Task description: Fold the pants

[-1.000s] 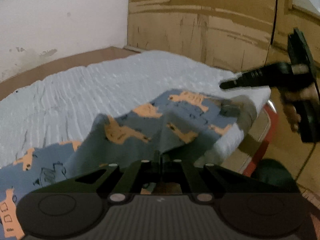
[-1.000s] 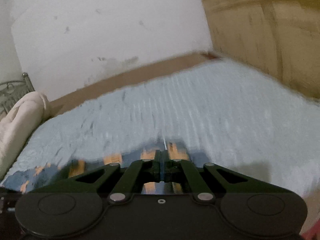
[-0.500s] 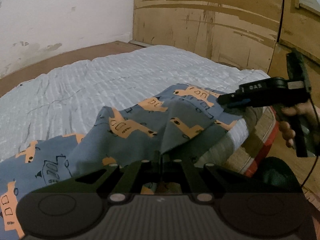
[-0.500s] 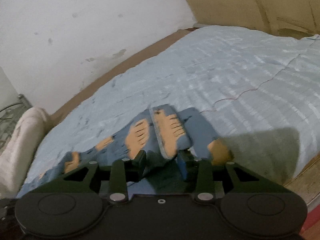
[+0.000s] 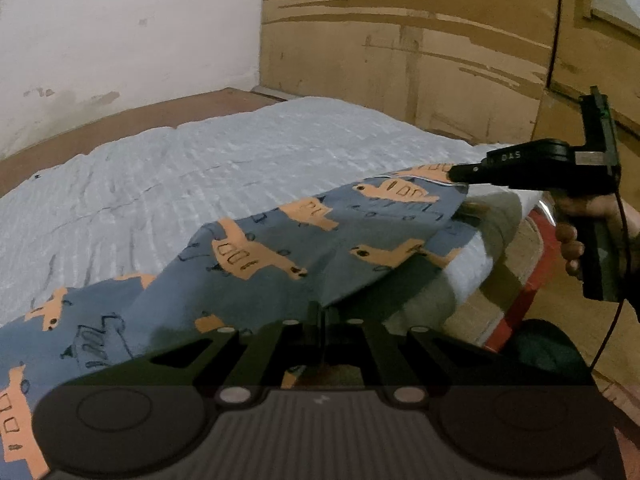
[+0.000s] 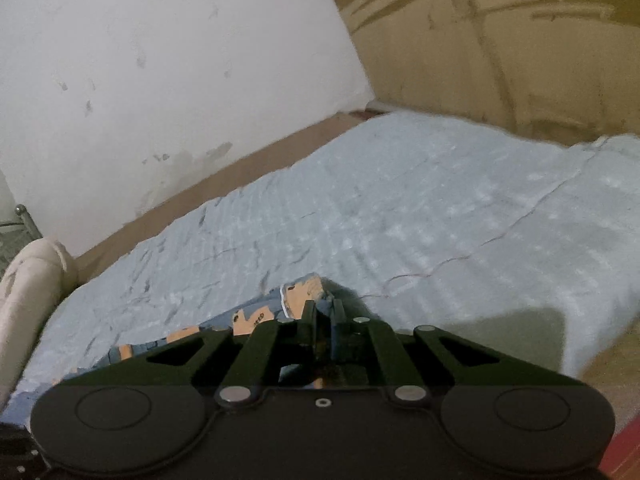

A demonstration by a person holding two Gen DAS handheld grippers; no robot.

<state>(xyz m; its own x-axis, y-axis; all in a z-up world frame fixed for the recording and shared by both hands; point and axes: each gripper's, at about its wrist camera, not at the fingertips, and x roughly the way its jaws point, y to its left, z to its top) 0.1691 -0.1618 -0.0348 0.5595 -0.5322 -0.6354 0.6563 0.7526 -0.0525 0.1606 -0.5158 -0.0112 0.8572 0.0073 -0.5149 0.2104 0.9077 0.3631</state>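
The pants (image 5: 280, 248) are blue-grey with orange truck prints and lie along the near edge of the bed (image 5: 240, 160). My left gripper (image 5: 320, 310) is shut on a fold of the pants at the bed's edge. My right gripper (image 5: 456, 176) shows in the left wrist view at the right, shut on the far end of the pants and holding it slightly raised. In the right wrist view the right gripper (image 6: 324, 308) pinches the pants' hem (image 6: 296, 300), with the cloth trailing to the left.
The bed has a pale blue textured cover (image 6: 400, 208). A white wall (image 5: 120, 40) and wooden panels (image 5: 420, 52) stand behind it. A cream pillow (image 6: 28, 284) lies at the left end. A red frame (image 5: 524, 292) runs below the bed's right corner.
My right gripper was open half a second ago and has closed on the pants' end. It has lifted that end slightly. My left gripper has kept its hold.
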